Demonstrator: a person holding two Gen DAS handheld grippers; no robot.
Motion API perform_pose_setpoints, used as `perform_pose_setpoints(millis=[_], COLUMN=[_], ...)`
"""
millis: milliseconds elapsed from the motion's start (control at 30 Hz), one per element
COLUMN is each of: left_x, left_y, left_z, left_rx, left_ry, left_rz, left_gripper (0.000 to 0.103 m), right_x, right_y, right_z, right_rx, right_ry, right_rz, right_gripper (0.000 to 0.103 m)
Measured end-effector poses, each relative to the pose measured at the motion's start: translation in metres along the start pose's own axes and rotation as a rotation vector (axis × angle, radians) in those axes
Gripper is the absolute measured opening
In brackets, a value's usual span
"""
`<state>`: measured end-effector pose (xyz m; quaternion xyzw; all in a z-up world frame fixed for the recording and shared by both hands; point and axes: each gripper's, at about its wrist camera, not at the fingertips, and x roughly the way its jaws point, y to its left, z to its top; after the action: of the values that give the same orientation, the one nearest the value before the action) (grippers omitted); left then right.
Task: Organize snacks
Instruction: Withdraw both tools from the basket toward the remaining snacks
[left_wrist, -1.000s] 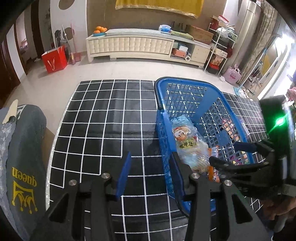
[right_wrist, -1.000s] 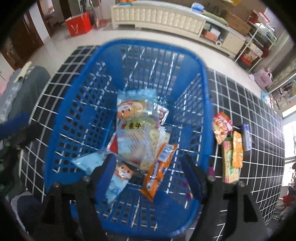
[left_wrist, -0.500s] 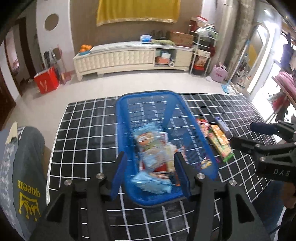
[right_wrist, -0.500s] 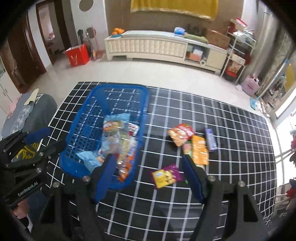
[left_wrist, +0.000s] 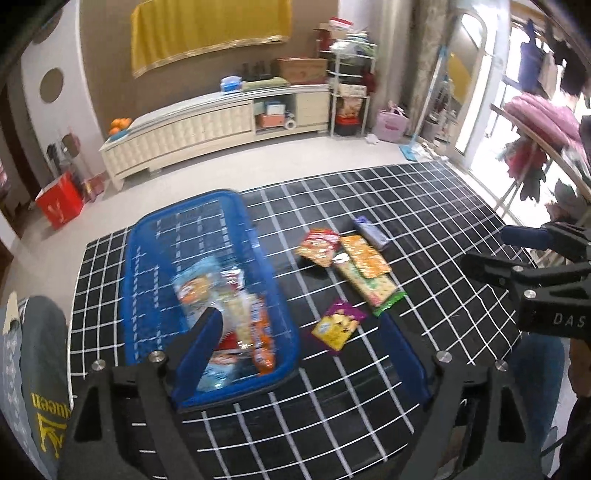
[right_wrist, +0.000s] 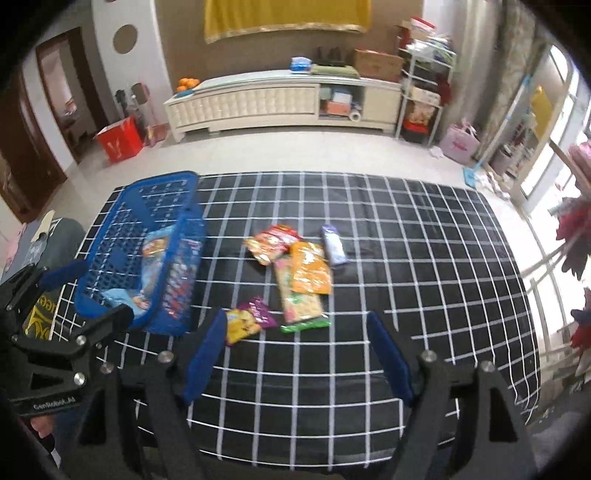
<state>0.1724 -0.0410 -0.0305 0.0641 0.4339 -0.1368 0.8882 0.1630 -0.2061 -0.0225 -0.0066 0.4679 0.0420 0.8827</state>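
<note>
Left gripper (left_wrist: 303, 339): jaws have just been opening and stand spread, nothing between the pads; it hangs above the near end of the blue basket (left_wrist: 155, 236).

Right gripper (right_wrist: 295, 354): jaws have just been widening a little, spread and empty, raised over the black grid mat (right_wrist: 406, 236).

Step in hand, as judged: fetching the next loose snack. Come down square over one packet, pads either side of its short width, and lift it clear of its neighbours.

Purple-yellow packet (right_wrist: 249, 317): just ahead of the right gripper's left finger; flat, small, alone. Easiest first pick.

Green-edged packet (right_wrist: 299, 302): ahead, long and flat; the orange packet (right_wrist: 310, 269) overlaps its far end.

Red packet (right_wrist: 271, 242) and pale purple bar (right_wrist: 334, 245): farthest ahead.

Basket contents: several crinkly packets, blurred.
</note>
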Motion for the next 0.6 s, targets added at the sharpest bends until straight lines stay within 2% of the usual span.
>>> perform_pose_setpoints(millis=[200,267,300,467,600], left_x=[0.02,0.026,0.029,0.053,0.075], left_y=[-0.044,-0.056,-0.062,-0.091,-0.101], left_z=[0.009,0.012,0.012,0.01,0.002], left_rx=[0.078,0.094,0.105,0.186,0.195], left_ry=[0.023,0.027,0.028,0.045,0.086], left_rz=[-0.009,-0.009,-0.01,0.027,0.01], left_gripper=[0.092,0.101,0.103,0.103,0.103], right_x=[0.008,0.013,0.016,0.036,0.054], right_y=[-0.041,-0.049,-0.053,-0.074,-0.085], right_z=[-0.011,-0.016,-0.018,-0.036,-0.047], right_rx=[0.05,0.05,0.049,0.068,0.078], right_ry=[0.024,0.035,0.04,0.078,0.106], right_rz=[-0.001,-0.007,-0.007,0.002,0.026], right_gripper=[0.084,0.084,0.084,0.084,0.084])
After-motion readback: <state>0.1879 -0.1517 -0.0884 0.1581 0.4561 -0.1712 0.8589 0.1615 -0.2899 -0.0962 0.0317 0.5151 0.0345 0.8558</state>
